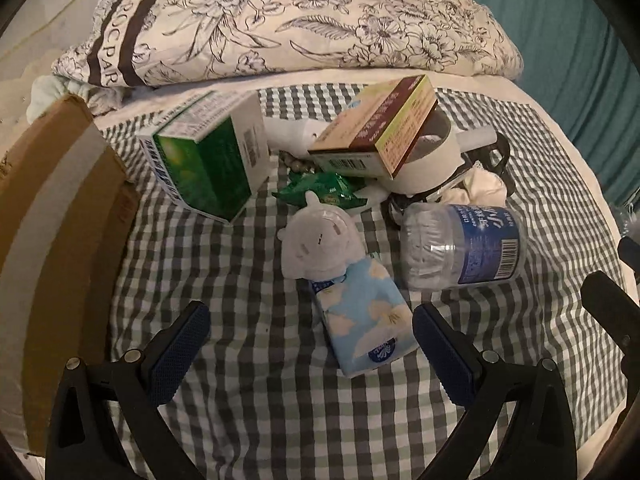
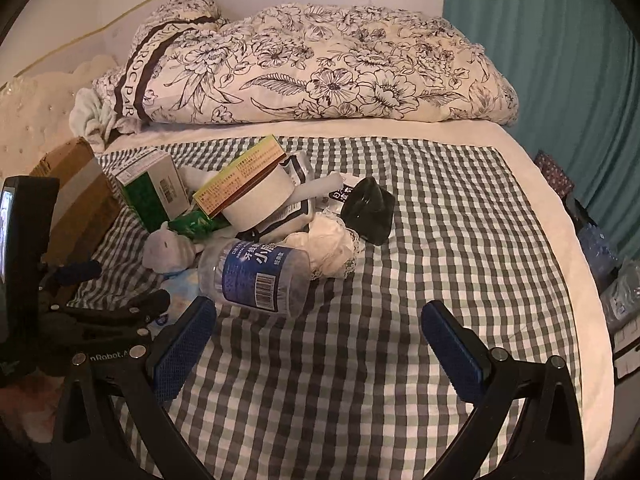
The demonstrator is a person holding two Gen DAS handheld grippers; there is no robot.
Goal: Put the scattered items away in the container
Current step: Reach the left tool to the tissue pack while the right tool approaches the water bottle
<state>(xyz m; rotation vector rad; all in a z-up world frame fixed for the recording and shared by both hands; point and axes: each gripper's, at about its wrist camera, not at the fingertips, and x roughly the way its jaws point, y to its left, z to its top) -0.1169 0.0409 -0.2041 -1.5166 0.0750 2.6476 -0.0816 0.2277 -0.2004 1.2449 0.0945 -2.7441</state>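
Scattered items lie on a checked bed sheet [image 1: 256, 400]. A blue tissue pack [image 1: 362, 316] lies between the fingers of my open left gripper [image 1: 310, 332], nearer its right finger. Beyond it are a white plush toy [image 1: 318, 242], a clear bottle with a blue label [image 1: 464, 244], a green box [image 1: 208, 160], a brown and yellow box [image 1: 380, 128] on a white tape roll [image 1: 432, 160], and a green packet [image 1: 320, 192]. A cardboard box [image 1: 52, 216] stands at the left. My open right gripper [image 2: 320, 334] is empty, just short of the bottle [image 2: 256, 276].
A folded floral quilt [image 2: 312, 68] lies across the far side of the bed. A black object [image 2: 370, 210] and white lace cloth [image 2: 328, 248] lie beside the pile. A teal curtain [image 2: 540, 48] hangs at the right. Water bottles [image 2: 612, 272] stand off the bed's right edge.
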